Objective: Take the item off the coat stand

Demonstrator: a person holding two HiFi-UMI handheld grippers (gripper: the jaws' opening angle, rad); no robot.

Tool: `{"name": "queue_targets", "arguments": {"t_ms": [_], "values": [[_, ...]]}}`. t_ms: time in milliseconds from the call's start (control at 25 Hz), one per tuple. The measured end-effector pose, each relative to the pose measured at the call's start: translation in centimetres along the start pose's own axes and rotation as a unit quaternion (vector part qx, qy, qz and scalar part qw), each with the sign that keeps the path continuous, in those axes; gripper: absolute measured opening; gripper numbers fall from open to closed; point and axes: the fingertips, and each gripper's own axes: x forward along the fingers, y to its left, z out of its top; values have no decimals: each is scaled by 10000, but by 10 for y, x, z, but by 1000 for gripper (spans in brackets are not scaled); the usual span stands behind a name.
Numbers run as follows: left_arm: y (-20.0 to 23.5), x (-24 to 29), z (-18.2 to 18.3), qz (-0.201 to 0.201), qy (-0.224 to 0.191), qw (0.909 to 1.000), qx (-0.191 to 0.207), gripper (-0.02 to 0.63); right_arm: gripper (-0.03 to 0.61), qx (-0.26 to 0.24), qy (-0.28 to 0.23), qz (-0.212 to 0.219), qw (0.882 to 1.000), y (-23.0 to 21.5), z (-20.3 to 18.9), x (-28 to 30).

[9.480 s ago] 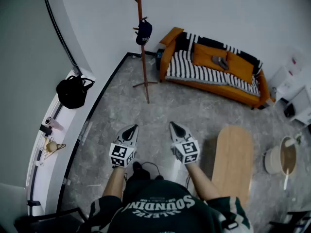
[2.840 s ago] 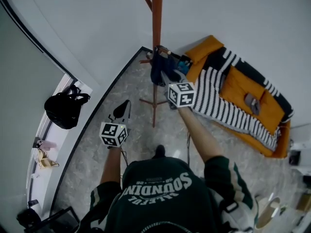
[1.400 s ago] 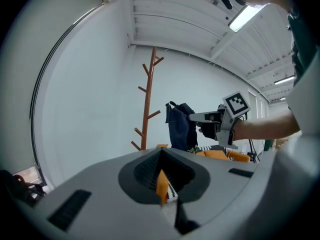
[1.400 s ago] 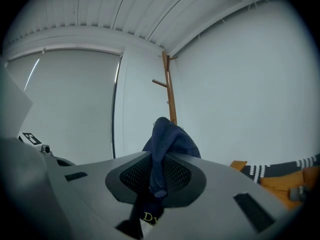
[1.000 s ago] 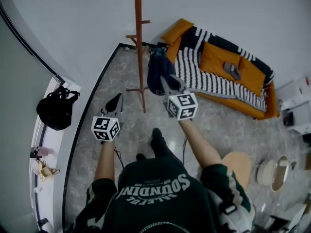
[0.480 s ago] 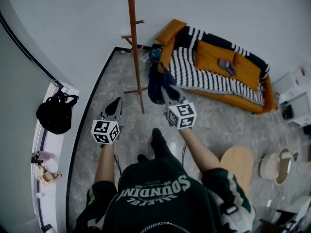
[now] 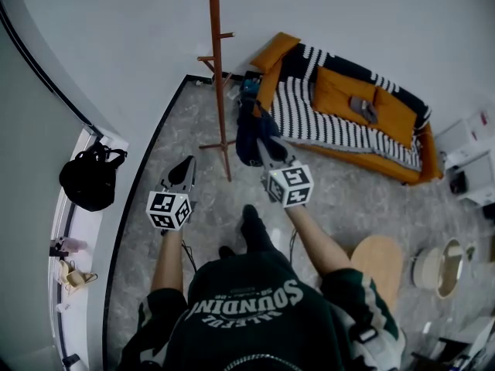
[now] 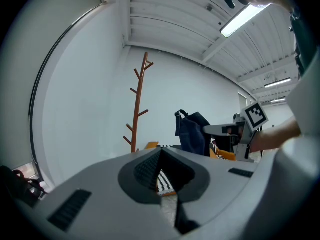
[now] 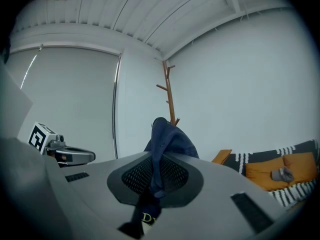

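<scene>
A dark navy cap hangs from my right gripper, which is shut on its fabric. The cap is free of the brown wooden coat stand and hangs just to the stand's right, above the floor. In the right gripper view the cap droops between the pads of the gripper, with the bare stand behind it. My left gripper is lower left of the stand, shut and empty. The left gripper view shows its jaws closed, the stand, and the cap held at the right.
An orange sofa with a striped blanket stands along the far wall right of the stand. A black bag sits on the window ledge at left. A round wooden table and a pale bucket are at lower right.
My right gripper has drawn the cap a little further from the stand's pole and slightly lower. The left gripper has barely moved.
</scene>
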Motion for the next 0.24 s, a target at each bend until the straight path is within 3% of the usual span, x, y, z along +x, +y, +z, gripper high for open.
{"name": "queue_targets", "arguments": {"t_ms": [240], "values": [[0,-4,-2,6,1,10000,-8,0,31,0,45,-61,10000,-1,-6,-2]]}}
